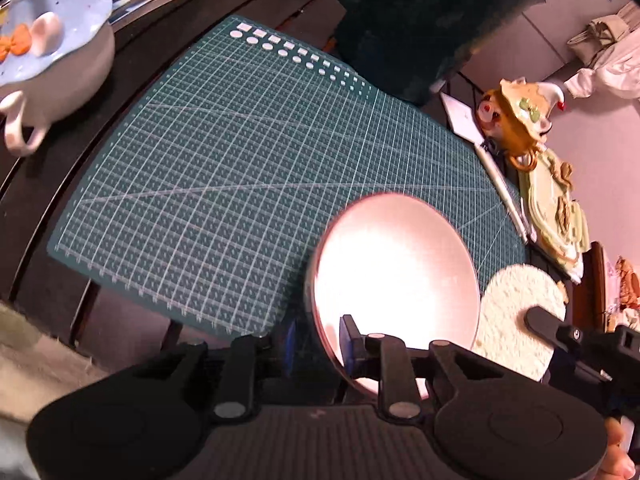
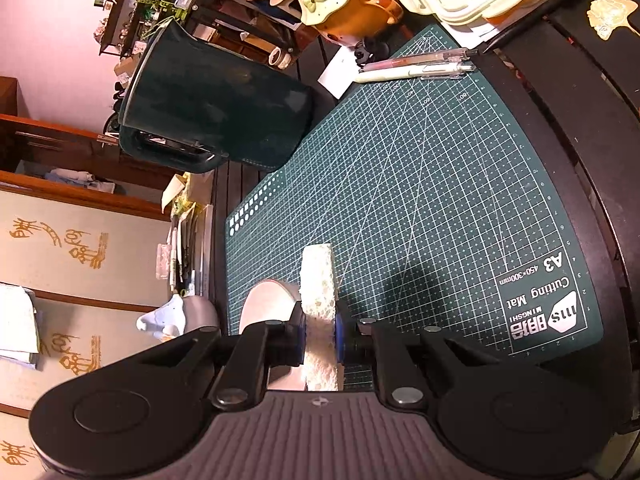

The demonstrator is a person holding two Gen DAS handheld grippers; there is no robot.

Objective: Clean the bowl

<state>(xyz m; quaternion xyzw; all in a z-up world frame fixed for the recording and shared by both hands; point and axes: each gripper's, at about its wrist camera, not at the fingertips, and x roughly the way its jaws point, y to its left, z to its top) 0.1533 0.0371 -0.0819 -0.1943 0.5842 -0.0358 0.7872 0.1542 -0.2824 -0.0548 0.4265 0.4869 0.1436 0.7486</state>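
A shiny pale bowl (image 1: pixel 396 280) sits tipped over the near right part of the green cutting mat (image 1: pixel 240 160). My left gripper (image 1: pixel 320 344) straddles its near rim, one pad inside and one outside, shut on it. The bowl's inside glares white, so I cannot see any dirt there. A round white sponge (image 1: pixel 516 308) stands just right of the bowl, at its outer rim. In the right wrist view the sponge (image 2: pixel 318 280) is edge-on, clamped between the blue pads of my right gripper (image 2: pixel 320 344), with the bowl (image 2: pixel 268 304) close against its left face.
A dark green jug (image 2: pixel 212 108) stands at the mat's far edge. A white and blue lidded pot (image 1: pixel 52 48) sits off the mat's left corner. Pens (image 2: pixel 416 66), a figurine mug (image 1: pixel 516 116) and a pale lidded box (image 1: pixel 556 216) crowd the right side.
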